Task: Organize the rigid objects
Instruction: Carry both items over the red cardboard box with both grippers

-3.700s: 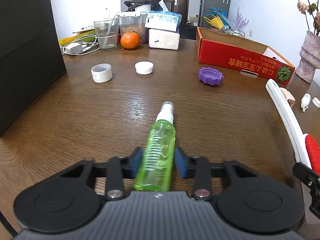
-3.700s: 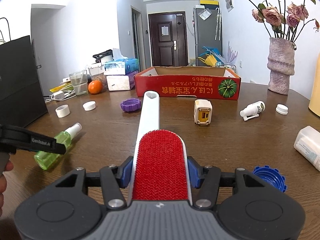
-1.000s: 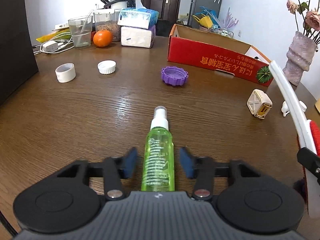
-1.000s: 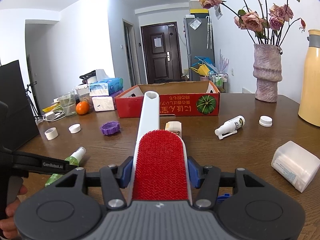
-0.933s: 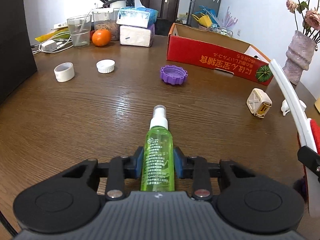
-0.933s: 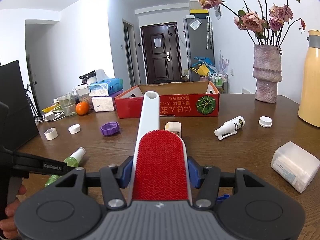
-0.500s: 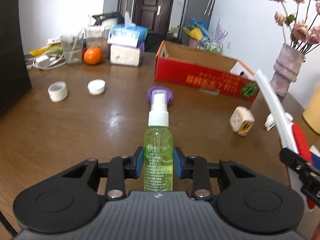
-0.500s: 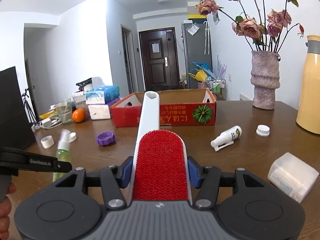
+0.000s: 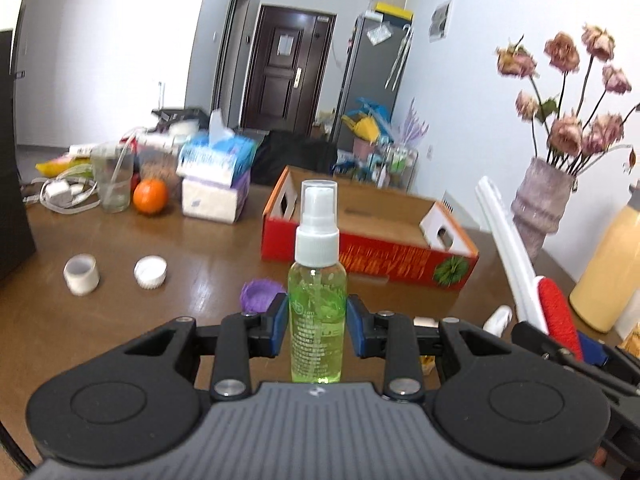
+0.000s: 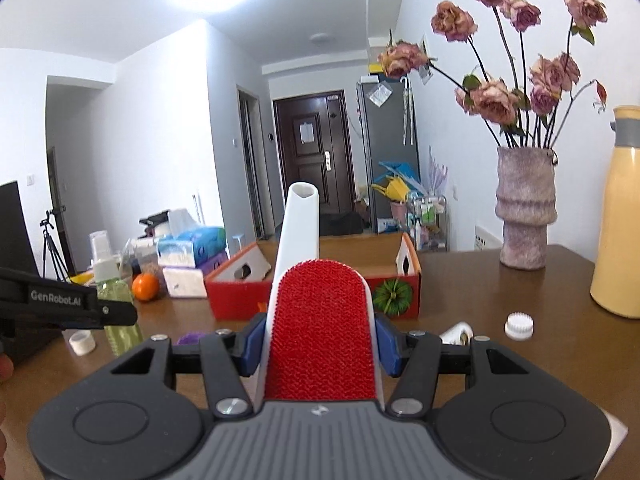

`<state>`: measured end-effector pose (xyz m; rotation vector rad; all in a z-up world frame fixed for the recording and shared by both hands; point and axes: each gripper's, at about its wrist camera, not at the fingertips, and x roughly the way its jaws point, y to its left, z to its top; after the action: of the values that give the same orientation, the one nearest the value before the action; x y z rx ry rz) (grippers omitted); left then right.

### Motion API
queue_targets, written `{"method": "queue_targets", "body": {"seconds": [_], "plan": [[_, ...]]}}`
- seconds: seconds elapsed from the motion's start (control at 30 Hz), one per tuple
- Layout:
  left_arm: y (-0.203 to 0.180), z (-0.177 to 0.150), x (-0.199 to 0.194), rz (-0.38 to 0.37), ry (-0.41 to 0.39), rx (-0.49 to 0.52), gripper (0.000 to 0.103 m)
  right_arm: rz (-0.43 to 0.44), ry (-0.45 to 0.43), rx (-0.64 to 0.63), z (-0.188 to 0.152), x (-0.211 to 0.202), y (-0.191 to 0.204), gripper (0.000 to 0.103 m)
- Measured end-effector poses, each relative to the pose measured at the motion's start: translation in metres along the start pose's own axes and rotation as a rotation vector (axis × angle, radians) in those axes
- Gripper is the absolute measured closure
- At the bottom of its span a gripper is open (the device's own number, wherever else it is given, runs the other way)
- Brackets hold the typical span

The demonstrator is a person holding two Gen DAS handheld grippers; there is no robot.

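Both wrist views look forward over the table [image 9: 200,264], sharing the red box [image 10: 236,292]

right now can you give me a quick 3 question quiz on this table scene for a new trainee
1. True or false: the left gripper is shut on the green spray bottle.
2. What does the right gripper hold? A) a purple cap B) the red lint brush C) an orange
3. Fill in: behind the held items stands an open red ____ on the table.

Key
1. True; its blue pads press on the bottle's sides.
2. B; the brush's white handle points away from the camera.
3. Cardboard box; no contents show in the part of its inside that is in view.
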<state>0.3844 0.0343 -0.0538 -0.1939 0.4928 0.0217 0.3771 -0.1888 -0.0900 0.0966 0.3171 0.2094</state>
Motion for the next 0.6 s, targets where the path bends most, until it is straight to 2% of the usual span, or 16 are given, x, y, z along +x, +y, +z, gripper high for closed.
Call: {"method": "queue_targets", "body": {"seconds": [0.37, 0.6], "plan": [[-0.021, 0.035, 0.033, -0.022, -0.055, -0.032, 0.071, 0.015, -0.042, 0.002, 0.036, 0.04, -0.006, 0.048], [-0.026, 0.054, 0.066, -0.025, -0.084, -0.066, 0.071, 0.016, -0.024, 0.04, 0.051, 0.078, -0.022, 0.048]]}}
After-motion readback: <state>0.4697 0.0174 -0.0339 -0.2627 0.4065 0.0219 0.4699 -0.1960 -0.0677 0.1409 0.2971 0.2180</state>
